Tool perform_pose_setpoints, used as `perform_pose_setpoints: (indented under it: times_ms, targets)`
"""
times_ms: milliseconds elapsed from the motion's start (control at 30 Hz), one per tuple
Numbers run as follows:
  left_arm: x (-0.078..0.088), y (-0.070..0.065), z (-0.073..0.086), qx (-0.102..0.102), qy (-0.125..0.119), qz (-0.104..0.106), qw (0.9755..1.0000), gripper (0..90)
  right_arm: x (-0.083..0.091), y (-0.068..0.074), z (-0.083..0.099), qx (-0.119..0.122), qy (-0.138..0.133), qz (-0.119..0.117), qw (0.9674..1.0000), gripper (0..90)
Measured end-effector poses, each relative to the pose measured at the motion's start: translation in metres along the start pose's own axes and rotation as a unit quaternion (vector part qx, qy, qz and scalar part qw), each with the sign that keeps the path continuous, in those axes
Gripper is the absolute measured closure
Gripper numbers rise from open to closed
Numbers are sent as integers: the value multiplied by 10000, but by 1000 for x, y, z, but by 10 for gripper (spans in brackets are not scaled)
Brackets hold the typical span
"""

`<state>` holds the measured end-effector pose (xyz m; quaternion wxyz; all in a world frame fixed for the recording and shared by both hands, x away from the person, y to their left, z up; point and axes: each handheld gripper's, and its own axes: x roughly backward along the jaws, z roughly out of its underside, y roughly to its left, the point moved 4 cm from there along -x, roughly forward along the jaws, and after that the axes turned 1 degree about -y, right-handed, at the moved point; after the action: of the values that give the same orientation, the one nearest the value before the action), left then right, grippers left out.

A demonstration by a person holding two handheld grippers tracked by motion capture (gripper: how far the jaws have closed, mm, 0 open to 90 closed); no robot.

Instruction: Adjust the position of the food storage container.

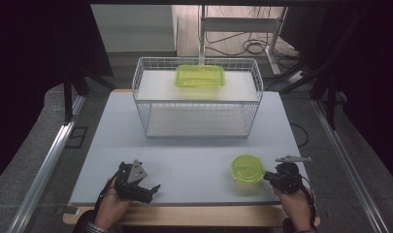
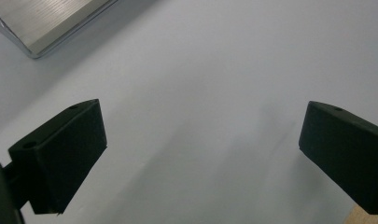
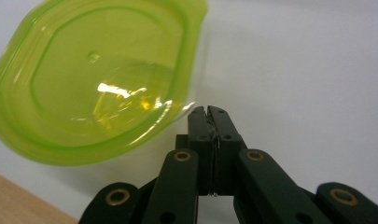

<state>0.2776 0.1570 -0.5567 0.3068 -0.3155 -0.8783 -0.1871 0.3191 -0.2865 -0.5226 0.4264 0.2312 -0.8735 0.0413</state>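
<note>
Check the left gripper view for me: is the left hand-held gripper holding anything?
No, the left hand-held gripper stands wide open with only the bare white table between its jaws.

Two yellow-green plastic containers sit in the scene: one round container (image 1: 248,168) on the near right of the table, and one rectangular container (image 1: 200,76) on the upper shelf of the basket at the far middle. There is one white wire basket (image 1: 140,82), with two shelves inside it, an upper and a lower. One table (image 1: 194,160) with a pale grey top holds everything. Two black hand-held grippers are in view, one left gripper (image 1: 146,190) at the near left and one right gripper (image 1: 267,175) at the near right, each with two jaws. Two hands hold them, one hand per gripper.
</note>
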Motion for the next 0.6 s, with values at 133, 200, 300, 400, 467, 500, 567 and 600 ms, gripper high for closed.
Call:
perform_pose_setpoints:
  times_ms: [133, 200, 300, 400, 467, 500, 567, 600]
  targets:
    - [0, 0, 0, -6, 7, -1, 10000, 4, -5, 9, -1, -6, 8, -229, 9997, 886]
    - [0, 0, 0, -21, 9, 0, 10000, 4, -7, 11, -1, 11, 20, -257, 9997, 886]
    - [0, -1, 0, -33, 14, 1, 10000, 4, -12, 19, -4, 63, 47, -394, 9992, 886]
    - [-1, -1, 0, -27, 26, 8, 10000, 4, -19, 27, -8, 137, 82, -530, 9985, 885]
    - [0, 0, 0, -40, 21, -5, 10000, 5, -24, 32, -12, 143, 80, -649, 9978, 885]
    - [0, 0, 0, -39, 22, -4, 10000, 5, -26, 34, -14, 167, 58, -683, 9975, 885]
    - [-1, -1, 0, -33, 26, 5, 10000, 5, -30, 39, -17, 184, 57, -763, 9969, 885]
    - [-1, -1, 0, -34, 36, 9, 10000, 5, -33, 42, -19, 160, 50, -826, 9964, 885]
